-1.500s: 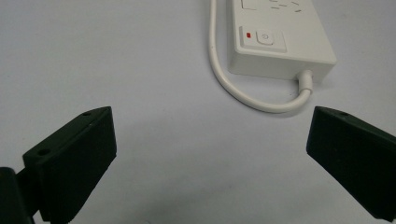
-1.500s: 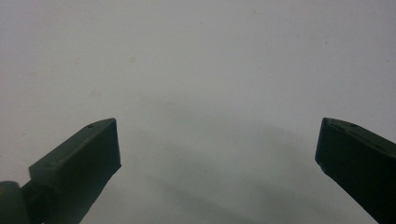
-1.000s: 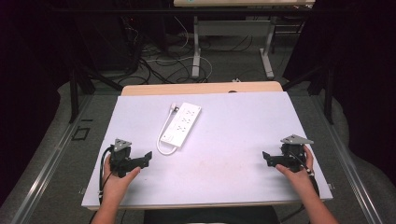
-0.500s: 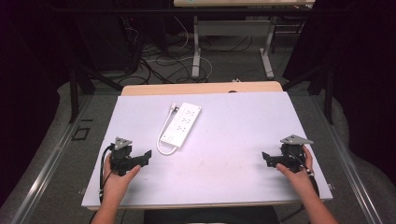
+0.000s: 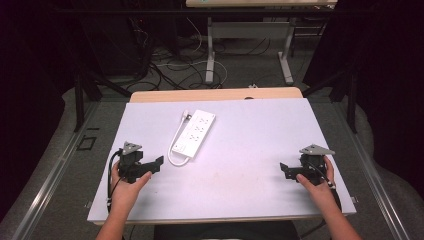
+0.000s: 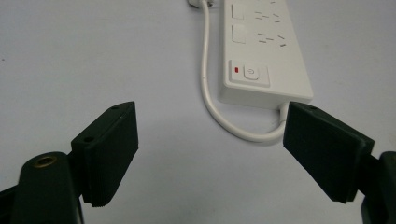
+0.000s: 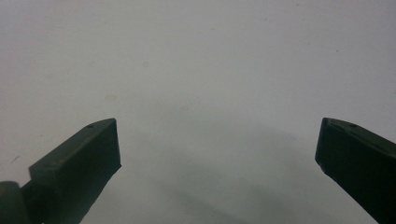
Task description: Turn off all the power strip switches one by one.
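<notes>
A white power strip point(image 5: 194, 133) lies on the white tabletop point(image 5: 250, 135), its white cable point(image 5: 175, 159) looped at the near end. My left gripper point(image 5: 159, 163) is held low at the table's left, jaws wide open and pointing at the strip. In the left gripper view the strip point(image 6: 264, 46) with its switch and red light lies just ahead of the open gripper point(image 6: 210, 154), and the cable point(image 6: 219, 112) curls between the jaws' far ends. My right gripper point(image 5: 283, 170) sits at the table's right, open over bare tabletop; its own view shows the open gripper point(image 7: 217, 149) empty.
A wooden strip point(image 5: 215, 95) edges the table's far side. Beyond it stand another desk's legs point(image 5: 210, 50) with loose cables point(image 5: 170, 65) on the floor. A dark frame post point(image 5: 80, 90) stands off the table's far left.
</notes>
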`<action>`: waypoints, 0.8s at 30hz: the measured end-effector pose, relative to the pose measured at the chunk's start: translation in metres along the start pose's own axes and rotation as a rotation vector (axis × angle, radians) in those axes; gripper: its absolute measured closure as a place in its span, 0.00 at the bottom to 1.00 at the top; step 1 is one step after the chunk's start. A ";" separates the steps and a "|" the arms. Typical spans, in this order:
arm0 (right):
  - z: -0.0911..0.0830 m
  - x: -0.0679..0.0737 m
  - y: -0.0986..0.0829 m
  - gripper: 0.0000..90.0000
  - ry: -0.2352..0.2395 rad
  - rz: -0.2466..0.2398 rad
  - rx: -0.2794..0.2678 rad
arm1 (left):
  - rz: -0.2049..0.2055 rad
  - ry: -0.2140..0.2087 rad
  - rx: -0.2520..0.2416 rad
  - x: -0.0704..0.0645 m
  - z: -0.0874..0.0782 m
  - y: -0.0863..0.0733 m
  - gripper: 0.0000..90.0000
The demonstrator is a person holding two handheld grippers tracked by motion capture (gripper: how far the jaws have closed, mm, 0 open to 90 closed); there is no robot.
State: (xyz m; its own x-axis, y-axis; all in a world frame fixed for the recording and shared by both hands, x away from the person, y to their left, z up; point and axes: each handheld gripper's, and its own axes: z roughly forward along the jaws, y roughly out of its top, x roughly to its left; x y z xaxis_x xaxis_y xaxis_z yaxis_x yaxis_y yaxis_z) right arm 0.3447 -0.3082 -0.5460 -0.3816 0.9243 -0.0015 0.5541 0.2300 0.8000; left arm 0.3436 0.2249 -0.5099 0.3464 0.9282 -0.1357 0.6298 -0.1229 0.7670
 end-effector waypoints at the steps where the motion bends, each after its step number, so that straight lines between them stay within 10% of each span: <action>1: 0.000 0.000 0.000 0.00 0.002 0.001 -0.001 | -0.001 0.004 -0.006 -0.001 0.000 0.002 0.20; 24: 0.001 0.000 -0.001 0.00 0.020 -0.006 0.007 | 0.040 -0.017 -0.008 -0.011 0.012 0.047 0.28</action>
State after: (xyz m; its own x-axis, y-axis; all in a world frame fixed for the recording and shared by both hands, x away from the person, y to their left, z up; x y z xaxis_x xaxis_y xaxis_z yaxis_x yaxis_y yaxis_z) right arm 0.3447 -0.3081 -0.5470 -0.3998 0.9166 0.0056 0.5567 0.2380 0.7959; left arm 0.3783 0.2049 -0.4797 0.3835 0.9163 -0.1153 0.6095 -0.1573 0.7771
